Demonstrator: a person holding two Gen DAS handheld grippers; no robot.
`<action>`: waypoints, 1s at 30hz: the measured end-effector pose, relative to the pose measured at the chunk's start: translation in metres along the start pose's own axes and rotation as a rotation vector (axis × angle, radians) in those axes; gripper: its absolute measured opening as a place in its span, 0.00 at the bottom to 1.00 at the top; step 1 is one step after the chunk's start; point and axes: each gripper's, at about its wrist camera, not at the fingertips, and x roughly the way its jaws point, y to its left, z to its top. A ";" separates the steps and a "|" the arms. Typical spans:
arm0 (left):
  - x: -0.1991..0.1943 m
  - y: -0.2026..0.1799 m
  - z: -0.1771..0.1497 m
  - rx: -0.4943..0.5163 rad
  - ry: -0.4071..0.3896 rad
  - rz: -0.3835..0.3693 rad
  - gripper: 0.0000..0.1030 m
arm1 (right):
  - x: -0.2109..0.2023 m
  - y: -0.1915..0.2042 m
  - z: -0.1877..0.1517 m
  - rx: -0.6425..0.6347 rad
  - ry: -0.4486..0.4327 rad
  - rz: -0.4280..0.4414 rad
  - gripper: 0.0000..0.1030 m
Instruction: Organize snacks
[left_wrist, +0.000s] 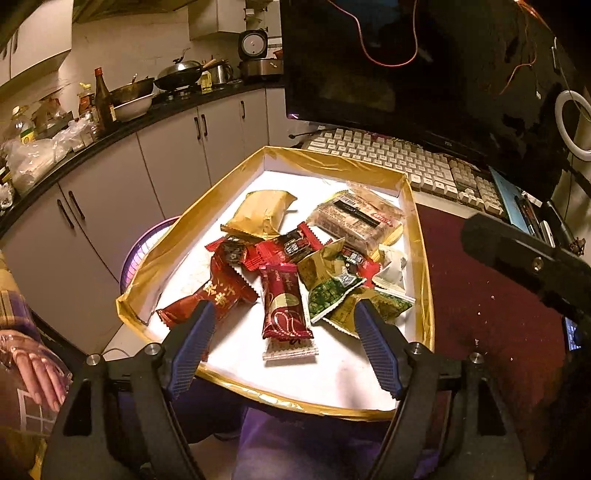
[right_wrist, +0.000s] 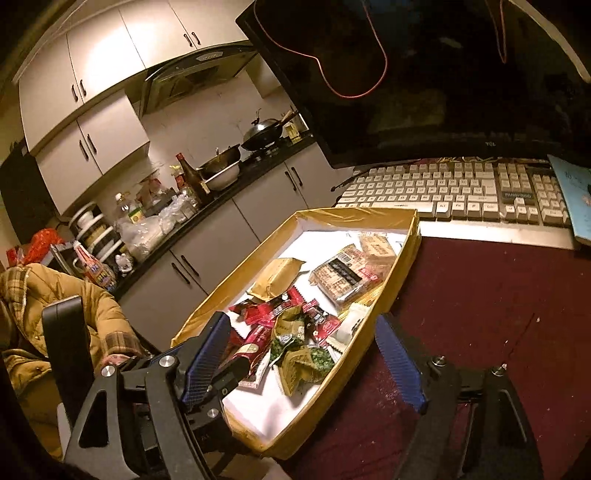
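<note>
The left gripper (left_wrist: 284, 332) hangs tilted downward over the near end of the box (left_wrist: 243, 170), its jaws spread wide and holding nothing. Its blue ribbed fingers (left_wrist: 192, 350) frame a dark red wrapper (left_wrist: 284, 302) that lies flat on the white floor of the box, apart from both pads. The right gripper (right_wrist: 306, 354) is also angled down, jaws wide apart and empty; one finger sits over the box's near end and the other over the dark red table cover (right_wrist: 480, 314), so the box's right wall falls between them. In its view the black body of the left gripper crosses the lower left.

The box is shallow and rectangular, with shiny gold foil walls, creased in places, and a plain white bottom. The snacks (left_wrist: 314, 258) lie heaped toward its right side: a puffy gold pouch (left_wrist: 258, 214), a clear packet of brownish bars (left_wrist: 354, 218) with a black label, several glossy red sachets with zigzag edges, green and gold crinkled packets, and a small white packet that may be paper, though it is too blurred to tell.

Beyond the box sit a pale keyboard (right_wrist: 461, 192) and a dark monitor (right_wrist: 424, 74). A hand (left_wrist: 40, 373) rests at the left edge.
</note>
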 end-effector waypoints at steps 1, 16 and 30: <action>0.000 0.001 0.000 -0.004 0.002 -0.006 0.75 | 0.000 -0.001 -0.001 0.008 0.008 -0.002 0.80; -0.016 -0.010 -0.002 0.042 0.003 -0.058 0.75 | -0.003 0.001 -0.007 0.013 0.056 0.009 0.80; -0.025 -0.003 -0.005 0.021 -0.022 0.021 0.75 | -0.010 0.000 -0.018 -0.010 0.078 -0.053 0.80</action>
